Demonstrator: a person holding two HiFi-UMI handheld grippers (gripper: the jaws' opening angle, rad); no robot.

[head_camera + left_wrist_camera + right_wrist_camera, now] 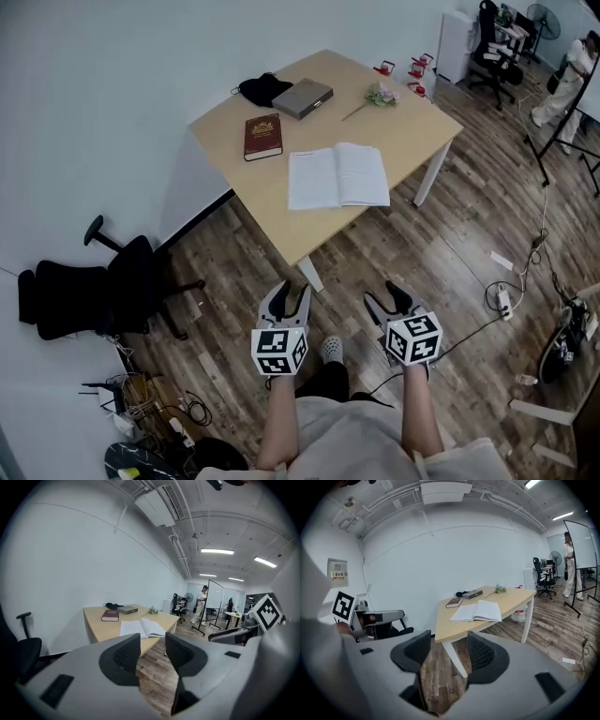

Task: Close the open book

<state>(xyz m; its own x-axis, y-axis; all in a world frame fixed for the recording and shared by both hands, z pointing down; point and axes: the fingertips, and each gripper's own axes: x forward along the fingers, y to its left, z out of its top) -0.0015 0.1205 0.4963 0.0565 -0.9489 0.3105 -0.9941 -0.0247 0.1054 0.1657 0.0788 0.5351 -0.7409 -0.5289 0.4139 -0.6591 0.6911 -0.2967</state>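
Nothing done yet. Open book (pixel 337 176) lies flat, pages up, centre frame on table (pixel 422 131). My left gripper (pixel 292 292) & right gripper (pixel 385 298), bottom centre, both spread, empty, well apart from it. Whole closing left to do.

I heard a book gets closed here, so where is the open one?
In the head view the open book lies near the front edge of the wooden table, right of and nearer than the closed red book.
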